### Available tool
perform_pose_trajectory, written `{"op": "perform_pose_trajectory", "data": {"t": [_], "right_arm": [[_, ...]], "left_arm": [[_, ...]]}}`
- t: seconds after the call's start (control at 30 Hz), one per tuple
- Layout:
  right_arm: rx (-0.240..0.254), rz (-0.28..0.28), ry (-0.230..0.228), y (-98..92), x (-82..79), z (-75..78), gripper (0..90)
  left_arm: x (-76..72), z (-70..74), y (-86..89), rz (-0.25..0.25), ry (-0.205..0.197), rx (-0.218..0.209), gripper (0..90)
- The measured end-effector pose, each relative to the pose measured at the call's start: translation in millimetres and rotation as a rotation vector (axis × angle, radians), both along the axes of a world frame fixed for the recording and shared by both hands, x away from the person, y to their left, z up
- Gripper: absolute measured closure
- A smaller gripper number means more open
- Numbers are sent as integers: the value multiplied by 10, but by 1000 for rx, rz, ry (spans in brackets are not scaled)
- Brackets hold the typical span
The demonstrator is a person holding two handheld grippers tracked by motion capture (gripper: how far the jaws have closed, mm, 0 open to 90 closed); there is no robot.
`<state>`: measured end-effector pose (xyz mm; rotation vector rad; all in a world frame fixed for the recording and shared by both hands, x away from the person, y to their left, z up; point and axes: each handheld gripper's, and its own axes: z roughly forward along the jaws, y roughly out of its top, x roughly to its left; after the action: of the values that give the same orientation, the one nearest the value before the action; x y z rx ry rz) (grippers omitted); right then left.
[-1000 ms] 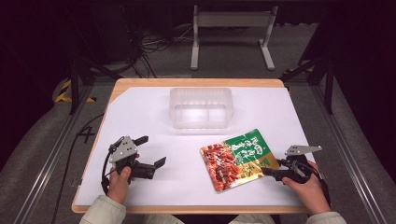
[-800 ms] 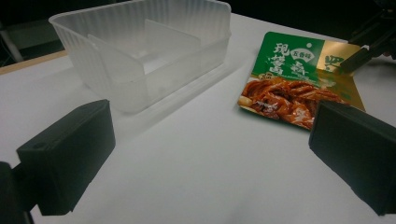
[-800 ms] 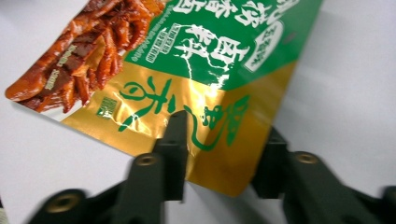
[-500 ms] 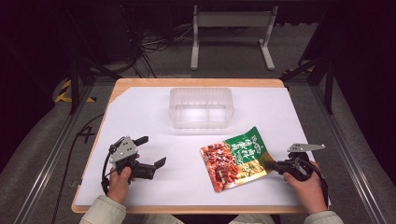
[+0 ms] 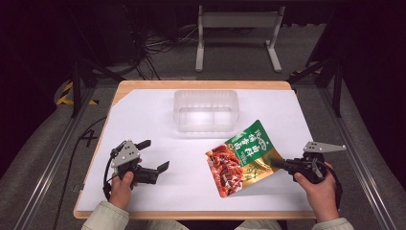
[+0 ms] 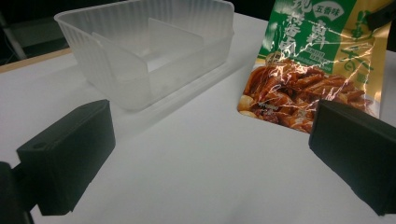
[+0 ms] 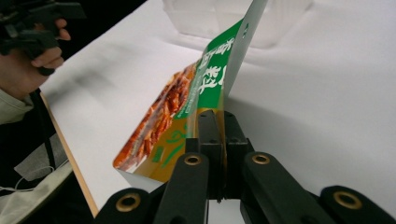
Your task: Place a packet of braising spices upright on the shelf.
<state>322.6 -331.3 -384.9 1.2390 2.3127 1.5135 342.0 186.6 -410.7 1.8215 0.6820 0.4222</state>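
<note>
A green and gold snack pouch [image 5: 242,155] with a picture of red-brown meat hangs tilted over the white table, lifted by its right edge. My right gripper [image 5: 275,163] is shut on that edge, and the right gripper view shows the jaws pressed together on the pouch [image 7: 187,102]. My left gripper [image 5: 154,155] rests at the front left with its jaws wide apart and nothing between them. In the left gripper view, the pouch [image 6: 317,60] lies ahead to the right of my left gripper [image 6: 210,154].
A clear plastic container [image 5: 206,110] with a divider stands at the middle back of the white sheet [image 5: 143,115]. Wooden table edges [image 5: 191,214] frame the sheet. A metal stand [image 5: 237,28] and cables lie on the floor behind.
The right hand has risen a little, and the pouch's right side has come up off the table with it and tilted. The left gripper has stayed where it was.
</note>
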Motion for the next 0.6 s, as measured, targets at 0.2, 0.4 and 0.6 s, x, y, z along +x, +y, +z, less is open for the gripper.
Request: {"op": "perform_pose_trajectory", "data": {"t": [0.2,0.4,0.6], "right_arm": [[32,34,-35,94,-9,173,899],[88,89,-50,212,15,349,900],[135,171,-80,357,1,585,900]], "left_arm": [[-7,1,15,8,0,-3,11],[-4,1,23,9,8,-15,11],[19,3,63,12,17,-46,11]]}}
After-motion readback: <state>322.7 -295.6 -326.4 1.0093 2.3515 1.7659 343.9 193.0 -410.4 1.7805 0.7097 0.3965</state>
